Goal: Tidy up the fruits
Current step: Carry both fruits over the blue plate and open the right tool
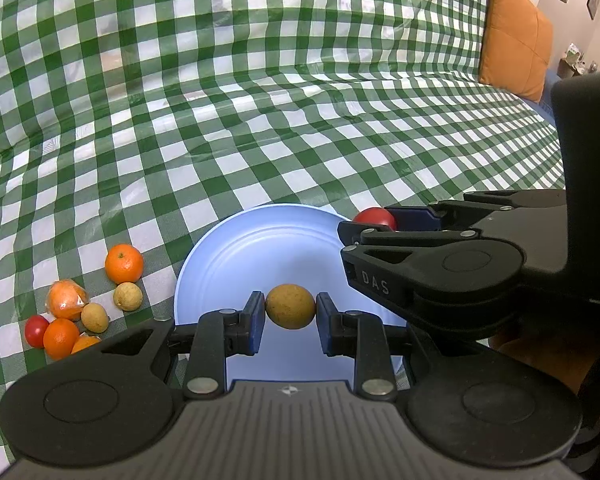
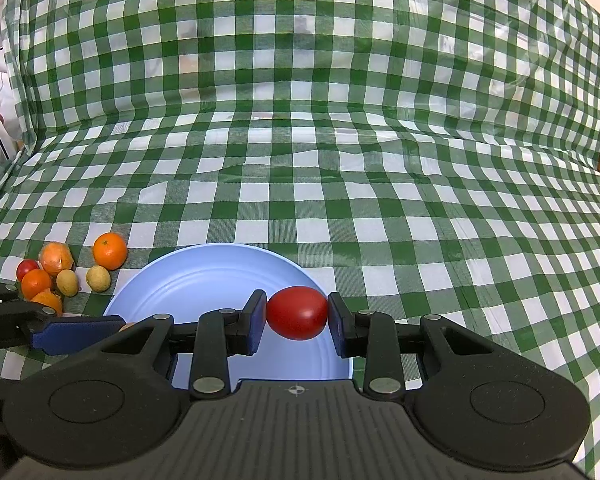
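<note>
**Both tongs holding fruit over the plate**

Left tongs (image 1: 290, 312) are clamping a round tan-brown longan-like fruit (image 1: 290, 306) at lower centre of the left wrist view, while the right tongs (image 2: 297, 314) are pinching a smooth red cherry tomato (image 2: 297, 313) at lower centre of the right wrist view. Both are hanging above the round pale-blue plastic plate (image 1: 236, 256), which is lying bare on the green-and-white checked cloth (image 1: 300, 100) covering the worktop; nothing is resting in it yet. The step in hand looks like delivery. Next, each pair likely needs lowering and easing apart so the fruits settle without rolling off the shallow rim. At lower left of both views, a loose cluster of oranges, longans and one tomato (image 1: 80, 304) is waiting beside the plate.
</note>
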